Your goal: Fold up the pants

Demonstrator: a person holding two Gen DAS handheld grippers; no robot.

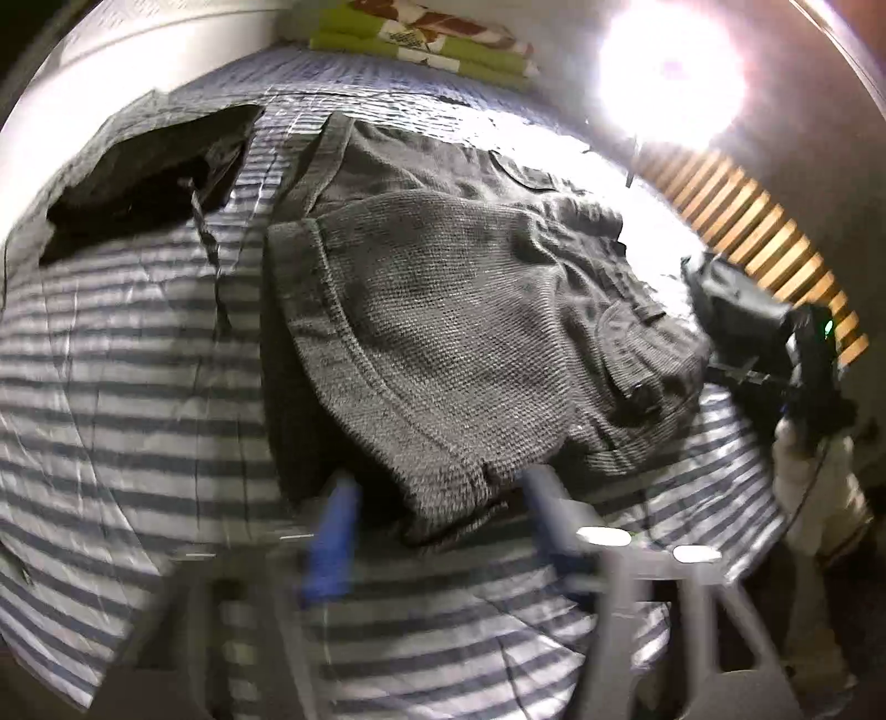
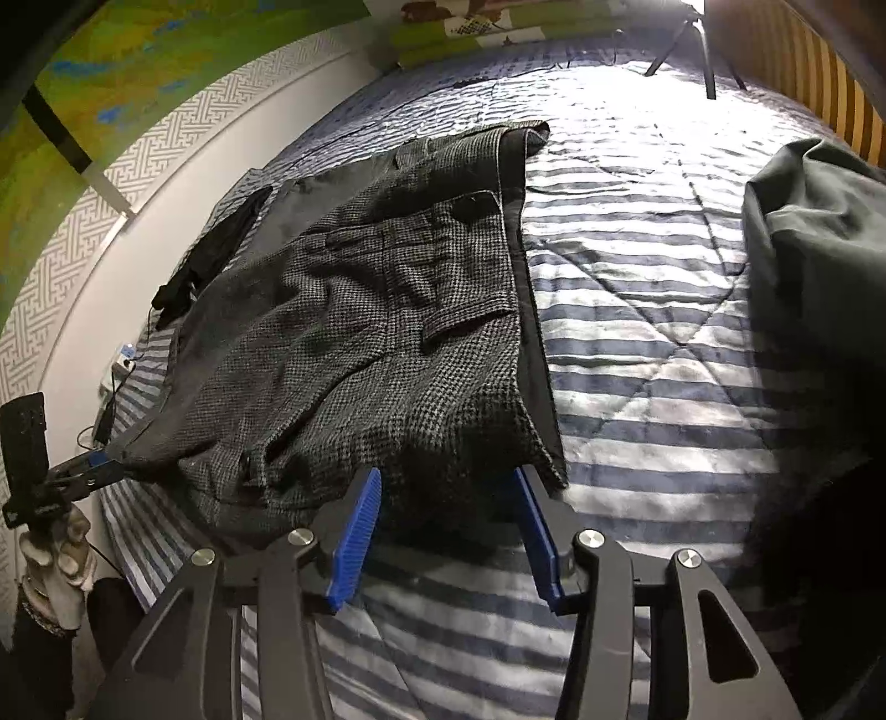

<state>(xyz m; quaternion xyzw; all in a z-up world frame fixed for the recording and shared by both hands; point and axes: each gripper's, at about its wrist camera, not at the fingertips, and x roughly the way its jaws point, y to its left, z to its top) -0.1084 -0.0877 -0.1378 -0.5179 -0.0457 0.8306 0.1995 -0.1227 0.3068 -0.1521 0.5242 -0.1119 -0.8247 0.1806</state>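
Note:
Grey houndstooth pants (image 1: 443,310) lie folded on the striped bedspread (image 1: 127,387). The left gripper (image 1: 440,479) is blurred at the bottom of its own view. Its blue fingers (image 1: 332,537) stand apart, with the near corner of the pants between them and the pads not pressing on it. In the right wrist view the same pants (image 2: 360,343) fill the middle. The right gripper (image 2: 448,474) is open, its blue fingers (image 2: 360,543) on either side of the near hem. At the left side of the pants is the left gripper (image 2: 99,462), held by a gloved hand (image 2: 55,545).
A black garment (image 1: 149,177) lies at the far left of the bed, and a dark cloth heap (image 2: 814,249) sits at the right. Folded green bedding (image 1: 421,39) is at the head end. A bright lamp (image 1: 670,72), slatted wood (image 1: 764,238) and a patterned wall (image 2: 83,232) border the bed.

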